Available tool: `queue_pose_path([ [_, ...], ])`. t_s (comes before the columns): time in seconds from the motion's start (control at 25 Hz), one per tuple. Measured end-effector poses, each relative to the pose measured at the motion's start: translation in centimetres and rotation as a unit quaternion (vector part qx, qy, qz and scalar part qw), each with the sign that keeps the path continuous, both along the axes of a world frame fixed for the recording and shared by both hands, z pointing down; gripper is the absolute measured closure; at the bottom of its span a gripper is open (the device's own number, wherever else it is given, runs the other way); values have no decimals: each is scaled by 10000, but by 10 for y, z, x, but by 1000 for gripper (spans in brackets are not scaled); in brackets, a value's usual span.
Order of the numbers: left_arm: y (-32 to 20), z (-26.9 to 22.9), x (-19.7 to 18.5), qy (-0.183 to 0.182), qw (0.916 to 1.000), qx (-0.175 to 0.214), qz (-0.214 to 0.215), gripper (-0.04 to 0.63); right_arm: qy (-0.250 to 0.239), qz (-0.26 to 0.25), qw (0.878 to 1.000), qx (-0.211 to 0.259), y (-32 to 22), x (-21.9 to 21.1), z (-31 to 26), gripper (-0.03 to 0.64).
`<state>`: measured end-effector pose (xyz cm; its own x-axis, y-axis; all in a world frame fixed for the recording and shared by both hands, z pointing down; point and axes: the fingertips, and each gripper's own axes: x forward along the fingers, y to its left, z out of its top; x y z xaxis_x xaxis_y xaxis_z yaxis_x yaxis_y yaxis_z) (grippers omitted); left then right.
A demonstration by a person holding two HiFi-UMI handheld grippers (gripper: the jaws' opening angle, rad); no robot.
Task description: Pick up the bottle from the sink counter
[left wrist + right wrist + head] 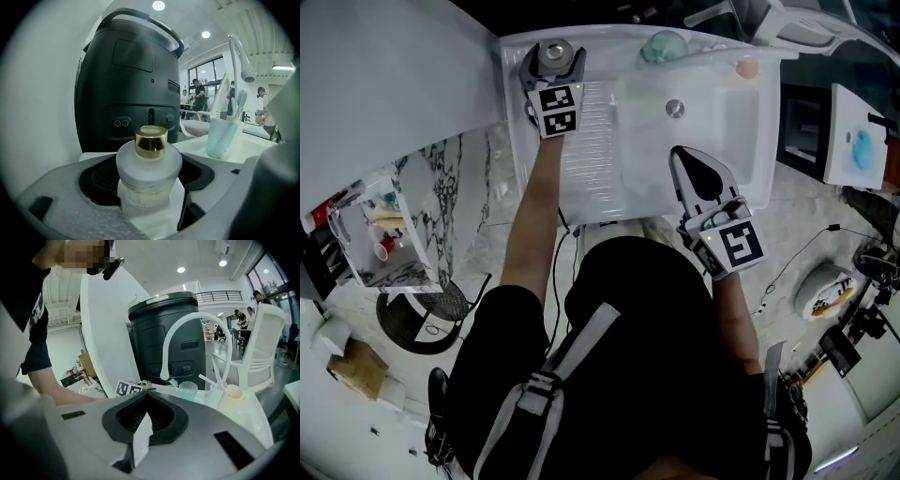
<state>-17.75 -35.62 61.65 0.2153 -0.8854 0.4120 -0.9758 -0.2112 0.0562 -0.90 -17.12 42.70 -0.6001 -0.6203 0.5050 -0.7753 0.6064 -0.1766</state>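
The left gripper (150, 206) reaches to the back-left corner of the white desk (591, 141) beside the sink, in front of a black appliance (126, 79). Its jaws pinch a frosted bottle (149, 164) with a gold cap by its sides. The bottle's base is hidden, so I cannot tell whether it has left the desk. The grasp looks made, and what remains is a steady, upright raise. The right gripper (146, 401) hangs over the sink's front, its jaws pressed together and empty.

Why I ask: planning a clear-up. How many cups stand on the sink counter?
2. A teal cup stands at the back edge of the sink counter, behind the basin; a peach cup stands to its right. More may be hidden.
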Motion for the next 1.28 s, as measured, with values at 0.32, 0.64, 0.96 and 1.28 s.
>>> queue_pose_path([
  [0.32, -8, 4, 1, -94, 9999, -49, -49, 253, -15, 48, 10000, -11, -1, 2, 2, 614],
  [0.64, -9, 8, 1, -189, 9998, -96, -63, 255, -26, 73, 10000, -13, -1, 3, 0, 614],
  [0.96, -8, 6, 3, -198, 9998, -100, 0, 256, -58, 94, 9999, 0, 1, 3, -1, 614],
  [1.28, -8, 9, 4, 128, 9998, -155, 62, 256, -75, 139, 9999, 18, 3, 5, 1, 614],
])
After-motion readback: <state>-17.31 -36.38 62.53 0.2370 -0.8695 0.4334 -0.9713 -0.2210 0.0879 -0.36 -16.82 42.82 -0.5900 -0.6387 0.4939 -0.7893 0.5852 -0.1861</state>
